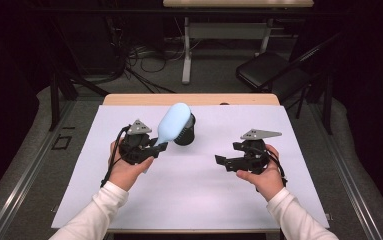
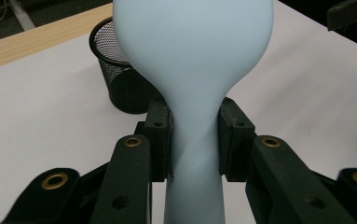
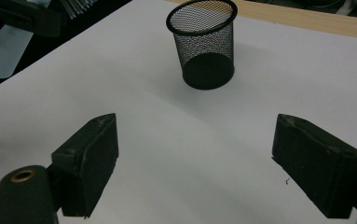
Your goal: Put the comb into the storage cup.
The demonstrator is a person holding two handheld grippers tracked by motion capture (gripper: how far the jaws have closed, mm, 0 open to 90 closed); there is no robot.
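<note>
While you had the pale blue hairbrush (image 1: 173, 124) pinched at its neck in the left gripper (image 1: 155, 149), the smart play looked like keeping that squeeze steady and lining the handle end up over the black mesh cup (image 1: 185, 131) before lowering anything. From the left gripper view the jaws were clamped on the narrow waist of the hairbrush (image 2: 195, 140), one pad on each side, so it seemed secure enough. Its long axis ran up and away from your left hand, with the broad head tilted out over the cup's rim and the handle end pointing back toward you. The brush was off the table, just above and beside the cup. Your right gripper (image 1: 230, 161) sat well apart, jaws wide with nothing between them, facing the cup (image 3: 204, 46). I'd have used it to steady that cup.
</note>
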